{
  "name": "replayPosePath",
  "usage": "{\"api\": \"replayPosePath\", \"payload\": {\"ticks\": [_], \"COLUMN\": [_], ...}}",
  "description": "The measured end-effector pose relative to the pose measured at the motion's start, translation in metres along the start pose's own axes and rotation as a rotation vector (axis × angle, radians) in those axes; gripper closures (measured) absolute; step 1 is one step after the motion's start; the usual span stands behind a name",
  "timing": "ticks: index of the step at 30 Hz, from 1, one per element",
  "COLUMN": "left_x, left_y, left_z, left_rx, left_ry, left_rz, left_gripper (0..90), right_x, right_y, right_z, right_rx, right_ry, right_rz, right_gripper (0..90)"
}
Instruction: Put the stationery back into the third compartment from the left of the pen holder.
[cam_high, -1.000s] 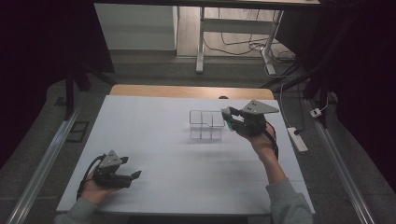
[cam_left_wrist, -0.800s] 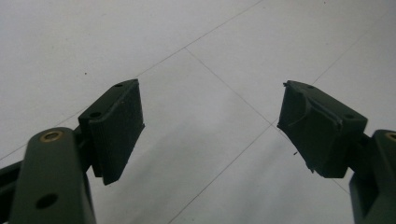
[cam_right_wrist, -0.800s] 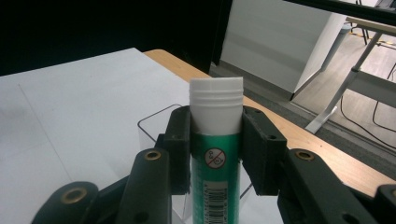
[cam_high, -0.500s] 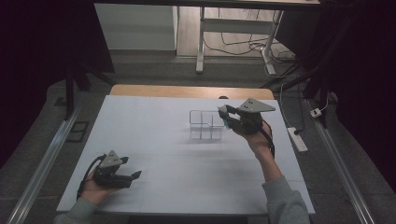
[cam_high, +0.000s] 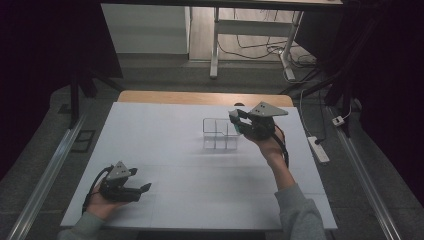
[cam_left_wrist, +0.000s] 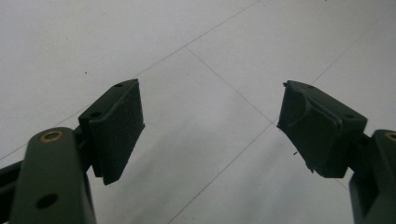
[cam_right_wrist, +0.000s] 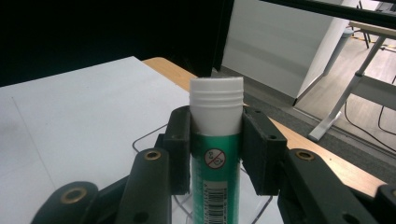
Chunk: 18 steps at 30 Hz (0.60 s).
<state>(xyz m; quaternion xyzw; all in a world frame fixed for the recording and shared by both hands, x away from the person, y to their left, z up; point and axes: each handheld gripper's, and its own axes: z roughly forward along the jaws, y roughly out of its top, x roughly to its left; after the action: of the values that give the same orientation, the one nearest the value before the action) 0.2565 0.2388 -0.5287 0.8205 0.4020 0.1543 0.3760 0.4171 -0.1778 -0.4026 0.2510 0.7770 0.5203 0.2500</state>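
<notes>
Table (cam_high: 165, 150): matte white sheet with thin seam lines, a bare wood strip along its far edge.

Organizer (cam_high: 219, 134): clear plastic, boxy, split into square compartments, thin see-through walls; sits right of centre in the high view, upper half of the sheet.

Tube (cam_right_wrist: 215, 154): cylindrical, glossy green body with a barcode and a small round prohibition mark, white ribbed cap (looks like a glue stick, label not readable).

Right gripper (cam_high: 239, 121): black jaws clamped on the tube, pads pressing just below the cap on both sides. In the high view it is held at the organizer's right edge, above the table; the tube shows there as a small green patch between the jaws. In the right gripper view the tube stands centre frame, cap uppermost, with the organizer's clear rim below and behind it.

Left gripper (cam_high: 142, 189): lower left of the high view, low over the sheet, jaws wide apart, nothing between the ridged black pads (cam_left_wrist: 116, 128).
</notes>
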Motion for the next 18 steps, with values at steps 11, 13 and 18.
{"api": "replayPosePath", "payload": {"ticks": [11, 13, 18], "left_x": [0.0, 0.0, 0.0], "left_y": [0.0, 0.0, 0.0], "left_z": [0.0, 0.001, 0.001], "left_rx": [0.002, 0.004, 0.006], "left_ry": [0.001, 0.001, 0.002], "left_rz": [0.002, 0.005, 0.007], "left_gripper": [21.7, 21.7, 21.7], "right_x": [-0.006, -0.007, -0.009], "right_y": [-0.005, -0.007, -0.01], "right_z": [0.02, 0.023, 0.029], "right_rx": [0.0, -0.002, 0.007], "right_ry": [-0.003, -0.003, -0.005], "right_rz": [0.014, 0.02, 0.024], "right_gripper": [64.9, 64.9, 64.8]}}
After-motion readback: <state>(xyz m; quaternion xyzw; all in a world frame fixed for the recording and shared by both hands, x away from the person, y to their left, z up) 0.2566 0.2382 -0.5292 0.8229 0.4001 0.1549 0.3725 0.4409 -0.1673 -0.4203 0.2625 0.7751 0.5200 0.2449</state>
